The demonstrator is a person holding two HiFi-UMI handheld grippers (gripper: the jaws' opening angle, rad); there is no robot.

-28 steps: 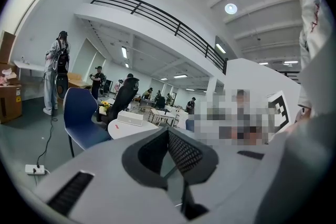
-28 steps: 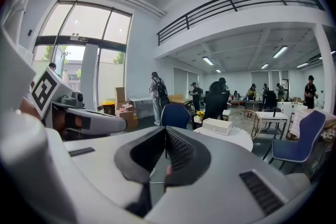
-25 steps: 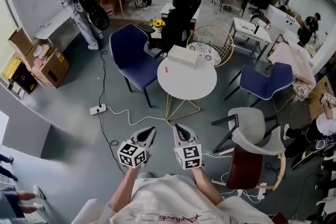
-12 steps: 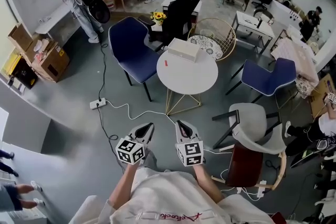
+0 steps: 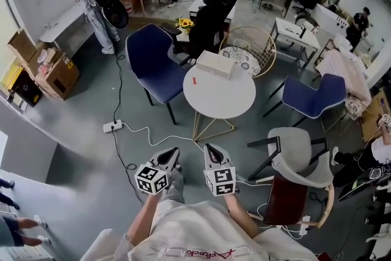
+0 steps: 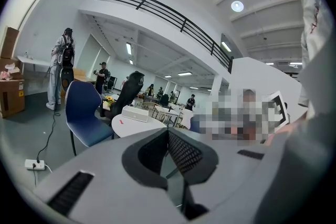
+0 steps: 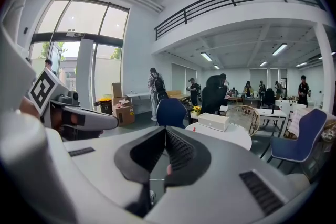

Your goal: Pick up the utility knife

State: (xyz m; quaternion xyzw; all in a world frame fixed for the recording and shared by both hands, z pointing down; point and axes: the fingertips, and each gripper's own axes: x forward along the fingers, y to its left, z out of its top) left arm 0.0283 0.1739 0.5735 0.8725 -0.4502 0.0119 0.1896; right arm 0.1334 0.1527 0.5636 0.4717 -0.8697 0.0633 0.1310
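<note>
A knee (image 5: 175,187) comes forward beneath the left gripper (image 5: 173,153), its jaws and the right gripper's (image 5: 209,149) closed on nothing.

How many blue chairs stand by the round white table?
2. One blue chair stands left of the round white table in the head view, the other blue chair right of it. More could be hidden among the desks farther back.
</note>
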